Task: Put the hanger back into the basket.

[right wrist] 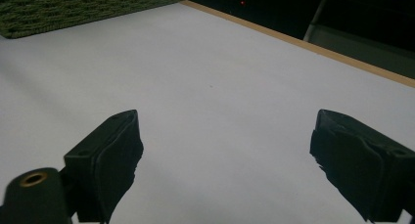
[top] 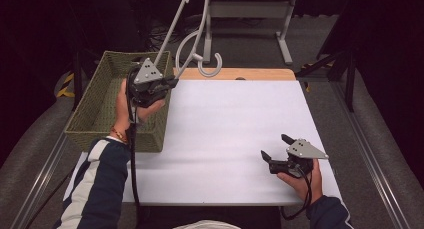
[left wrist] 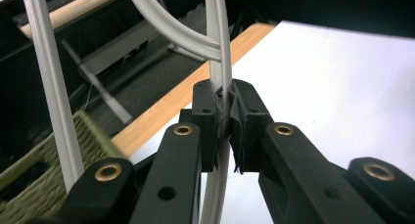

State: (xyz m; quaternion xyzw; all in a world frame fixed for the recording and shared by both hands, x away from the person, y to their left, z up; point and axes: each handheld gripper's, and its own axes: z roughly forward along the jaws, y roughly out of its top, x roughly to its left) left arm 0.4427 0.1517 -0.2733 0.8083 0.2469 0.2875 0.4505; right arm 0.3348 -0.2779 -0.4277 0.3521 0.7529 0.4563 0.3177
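A pale grey plastic clothes hanger [top: 204, 48] hangs in the air over the table's far left, its hook [top: 212, 67] low near the wooden edge and its bars rising out of the top of the high view. My left gripper [top: 172, 82] is shut on one bar beside the green woven basket [top: 95, 114]. In the left gripper view, the pads [left wrist: 242, 121] pinch that bar of the hanger [left wrist: 218, 33]. My right gripper [top: 274, 146] rests open at the table's near right, nothing between its jaws [right wrist: 225, 141].
The white table top [top: 235, 124] has a wooden strip [top: 250, 74] along its far edge. The basket [right wrist: 73, 9] stands at the left edge, and I see nothing inside it. A grey desk frame [top: 250, 9] stands on the floor beyond.
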